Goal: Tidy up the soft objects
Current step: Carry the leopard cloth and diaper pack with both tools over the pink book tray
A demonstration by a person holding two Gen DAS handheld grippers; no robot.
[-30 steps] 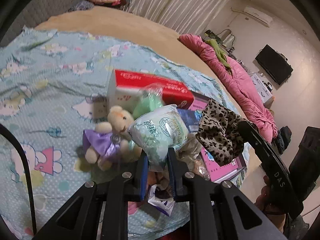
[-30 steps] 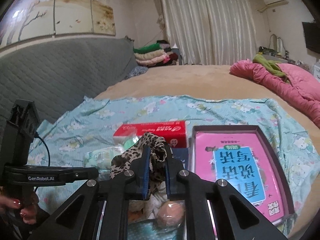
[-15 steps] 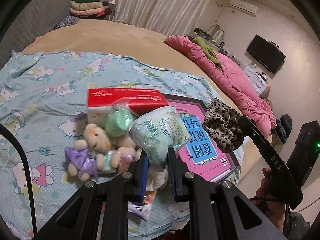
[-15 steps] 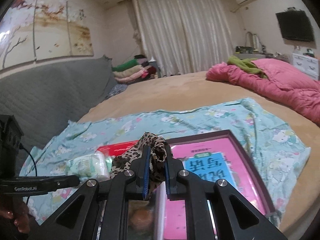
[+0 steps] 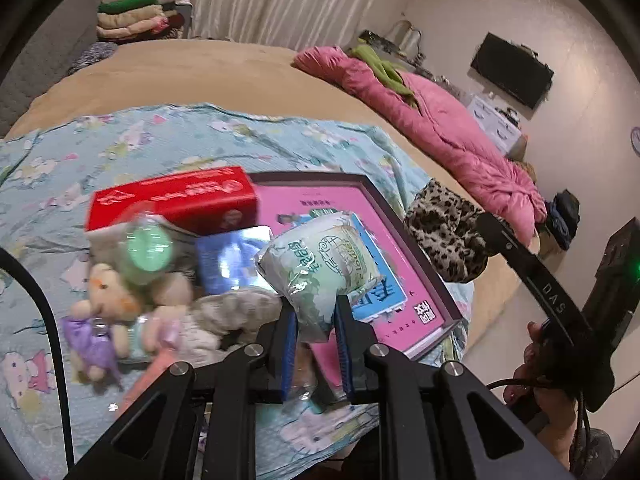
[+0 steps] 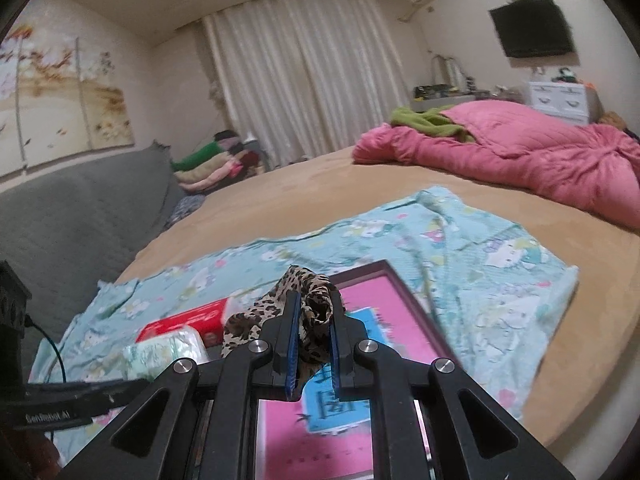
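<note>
My left gripper (image 5: 315, 312) is shut on a white-green plastic tissue pack (image 5: 320, 264) and holds it above the bed; the pack also shows in the right wrist view (image 6: 168, 350). My right gripper (image 6: 315, 304) is shut on a leopard-print cloth (image 6: 308, 300), which also shows at the right of the left wrist view (image 5: 444, 232), above the pink book's edge. A small teddy bear in a purple dress (image 5: 100, 312), a green round thing (image 5: 148, 252) and other soft toys lie in a pile on the light-blue sheet (image 5: 192, 140).
A red tissue box (image 5: 172, 200) and a pink framed book (image 5: 360, 260) lie on the sheet. A pink quilt (image 5: 440, 128) lies at the far right of the bed. Folded clothes (image 5: 132, 16) are stacked at the back. A grey headboard (image 6: 80, 216) is on the left.
Both grippers have risen and swung right with their loads. The tissue pack now hangs over the pink book instead of the toy pile. The views tilt up toward the room.
</note>
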